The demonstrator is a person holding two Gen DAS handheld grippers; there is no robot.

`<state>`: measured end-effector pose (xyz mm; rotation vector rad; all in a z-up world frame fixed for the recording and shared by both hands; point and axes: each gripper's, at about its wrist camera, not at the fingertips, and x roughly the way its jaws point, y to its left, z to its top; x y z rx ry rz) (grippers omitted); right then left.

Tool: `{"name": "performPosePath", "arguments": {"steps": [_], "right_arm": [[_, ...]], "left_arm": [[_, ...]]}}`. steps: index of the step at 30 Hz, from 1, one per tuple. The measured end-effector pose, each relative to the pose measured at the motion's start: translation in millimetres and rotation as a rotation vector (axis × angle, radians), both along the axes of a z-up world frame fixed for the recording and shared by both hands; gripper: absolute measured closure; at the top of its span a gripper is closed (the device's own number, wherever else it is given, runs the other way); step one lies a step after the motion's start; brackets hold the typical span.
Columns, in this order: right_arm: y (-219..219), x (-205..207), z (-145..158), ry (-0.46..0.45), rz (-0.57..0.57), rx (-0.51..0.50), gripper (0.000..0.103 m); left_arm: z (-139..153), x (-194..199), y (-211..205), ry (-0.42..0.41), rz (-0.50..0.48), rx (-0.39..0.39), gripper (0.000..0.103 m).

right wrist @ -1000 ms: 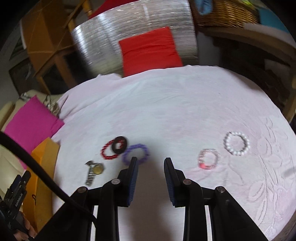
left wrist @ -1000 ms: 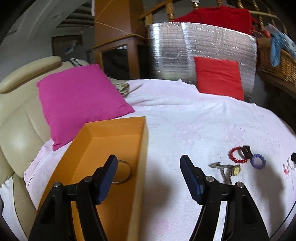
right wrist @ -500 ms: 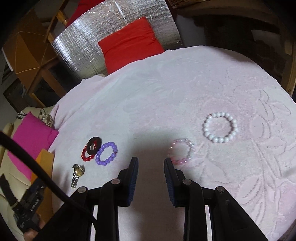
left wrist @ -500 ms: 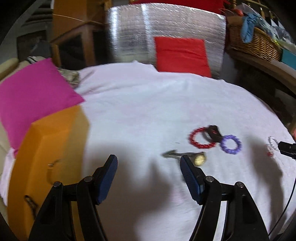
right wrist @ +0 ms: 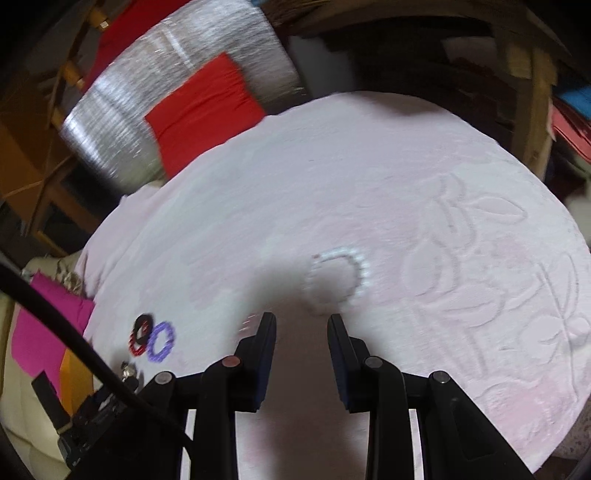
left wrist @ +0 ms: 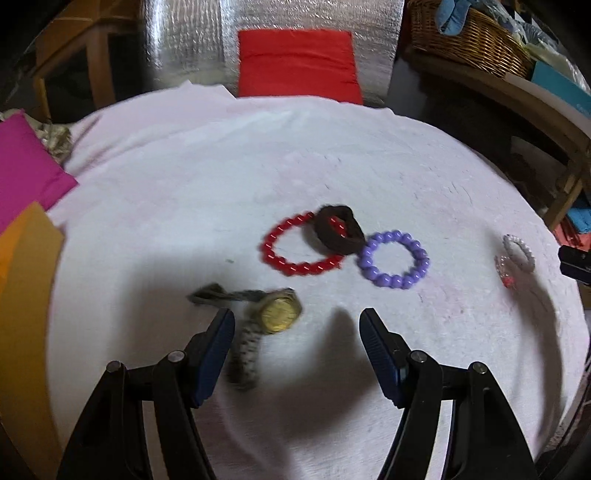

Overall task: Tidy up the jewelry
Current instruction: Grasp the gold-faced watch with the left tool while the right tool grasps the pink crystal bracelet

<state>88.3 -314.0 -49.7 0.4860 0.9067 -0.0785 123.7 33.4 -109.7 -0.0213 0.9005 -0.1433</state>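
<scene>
Your left claw (left wrist: 297,323) gapes wide, empty, just above the gold watch (left wrist: 277,314) on the bed (left wrist: 221,184). Red bracelet (left wrist: 301,245) lies beyond the watch. Your right claw (right wrist: 301,328) sits narrowly parted, empty, near the white bracelet (right wrist: 338,280).

a red cushion (left wrist: 298,62) leans on silver foil sheeting (left wrist: 184,40); a wicker basket (left wrist: 469,35) sits right.

Bed covered by pale pink embossed blanket (left wrist: 258,166), floral relief visible. Silver quilted foil panel (left wrist: 184,40) stands upright at the far edge; red cushion (left wrist: 297,62) leans against it. Magenta pillow (left wrist: 26,162) at left. Wicker basket (left wrist: 469,33) on wooden shelf, right. Wooden furniture behind, dimly lit.
</scene>
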Motion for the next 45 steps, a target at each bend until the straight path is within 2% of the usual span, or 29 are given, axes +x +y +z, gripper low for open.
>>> {"name": "performPosePath", "arguments": {"steps": [1,3,6,11,14,17,21,26,29,32,36,45], "right_arm": [[-6.2,0.7,-1.7,0.006,-0.014,0.015,0.071],[-14.3,3.6,-4.3,0.018,-0.030,0.033,0.071],[-20.2,11.1,-9.1,0.035,-0.032,0.043,0.071],[-3.1,22.5,-20.8,0.081,0.034,0.094,0.071],[15.4,26.1,-24.7,0.091,0.073,0.084,0.071],[31.4,32.4,-30.7,0.107,0.079,0.026,0.071],[49.7,45.8,-40.8,0.129,0.075,-0.065,0.072],[80.5,52.5,-43.1,0.118,0.086,-0.288,0.089],[92.7,51.4,-42.6,0.107,0.096,-0.353,0.090],[98.0,50.4,-41.4,0.100,0.094,-0.354,0.090],[92.8,47.9,-34.2,0.076,0.106,-0.252,0.091],[120.2,34.7,-16.7,-0.005,0.210,-0.156,0.091]], "left_arm": [[-2.9,1.7,0.2,0.008,0.005,-0.003,0.044],[-6.0,4.5,3.7,0.015,0.008,-0.005,0.077],[-6.4,5.0,5.7,0.016,-0.012,-0.035,0.093],[-1.1,0.8,10.7,0.018,-0.014,-0.071,0.094],[2.0,-6.0,14.6,0.019,-0.020,-0.090,0.094],[5.6,-10.9,18.3,0.019,-0.027,-0.110,0.094],[12.5,-18.5,21.0,-0.004,-0.033,-0.091,0.094],[23.7,-29.9,25.3,-0.046,-0.018,-0.041,0.094],[31.8,-35.0,29.3,-0.072,0.000,-0.022,0.094],[39.9,-39.6,30.8,-0.103,0.012,0.007,0.094],[48.3,-46.2,34.0,-0.138,0.035,0.036,0.094],[58.7,-57.0,29.6,-0.189,0.043,0.084,0.094]]}}
